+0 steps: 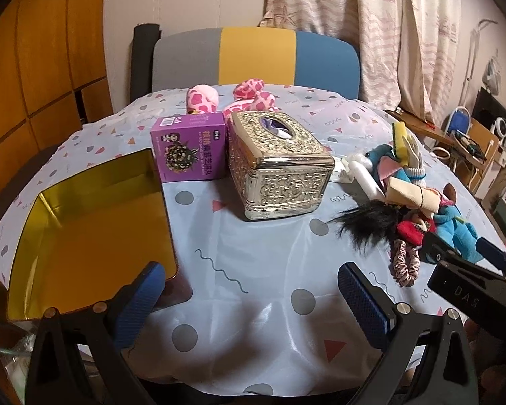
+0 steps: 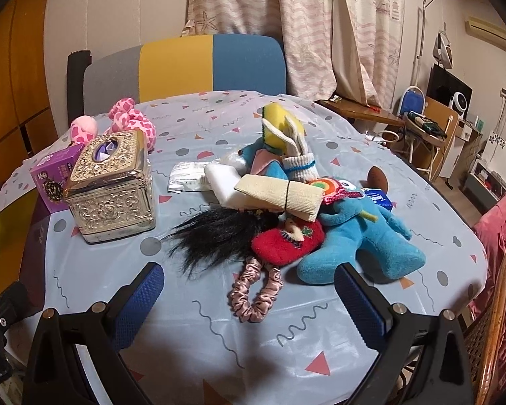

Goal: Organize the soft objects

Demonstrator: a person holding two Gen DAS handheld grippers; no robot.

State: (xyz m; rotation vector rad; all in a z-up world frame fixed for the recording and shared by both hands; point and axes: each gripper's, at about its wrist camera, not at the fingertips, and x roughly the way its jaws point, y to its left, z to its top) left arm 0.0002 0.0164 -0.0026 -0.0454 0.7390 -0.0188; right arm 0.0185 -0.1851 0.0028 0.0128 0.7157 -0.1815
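Patterned tablecloth (image 2: 199, 337) covers the table; curtains (image 2: 286, 17), perhaps windowed, behind.

right gripper (image 2: 249, 290) – jaws wide apart, empty, above tablecloth (image 2: 192, 334) | pink scrunchie (image 2: 254, 292) lay between its fingers | blue plush toy (image 2: 354, 236), red pouch (image 2: 286, 241), black hair tuft (image 2: 212, 233) piled just beyond | embossed metal tissue box (image 2: 109, 185) stood left – apart

Striped chair (image 2: 185, 67) behind table; patterned curtains (image 2: 303, 17); wooden cabinet (image 1: 33, 50) left; cluttered desk (image 2: 431, 128) right.
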